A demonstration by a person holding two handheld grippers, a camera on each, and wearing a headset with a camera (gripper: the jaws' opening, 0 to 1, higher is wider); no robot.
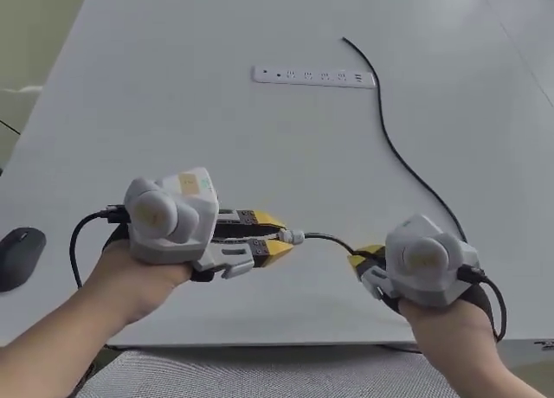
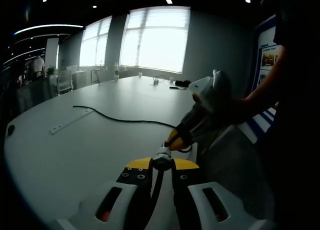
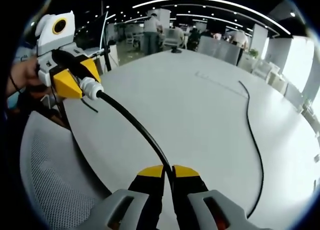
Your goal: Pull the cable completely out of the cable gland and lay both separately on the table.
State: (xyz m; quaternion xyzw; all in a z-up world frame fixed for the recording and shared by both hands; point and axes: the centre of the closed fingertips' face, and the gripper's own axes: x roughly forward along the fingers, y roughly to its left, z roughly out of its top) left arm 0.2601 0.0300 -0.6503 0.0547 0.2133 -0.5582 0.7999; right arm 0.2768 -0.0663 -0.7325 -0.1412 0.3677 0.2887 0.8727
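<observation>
Gripping the gland [image 1: 293, 237] in the left tongs [image 1: 279, 234], low and left of centre in the head view; closed on its body, white nose poking out past the yellow tips. Pinching the cable [image 1: 325, 238] in the right tongs [image 1: 357, 259], lower right, shut on it a short way from the gland. Not yet pulled out: threaded into the gland's nose and hanging in a shallow sag across to the right tips, above the near edge of the desk [image 1: 216, 130], not lying on it. In the right gripper view, a black line from the gland [image 3: 90, 88] at upper left down to the tips at bottom centre. Farther up the desk, a white strip [image 1: 313, 76] at top centre; a long black cord [image 1: 407, 160] curving from top centre to lower right, near end hidden behind the right gripper; a mouse [image 1: 19, 255] at the left edge. Grey mesh chair [image 1: 260, 376] along the bottom.
</observation>
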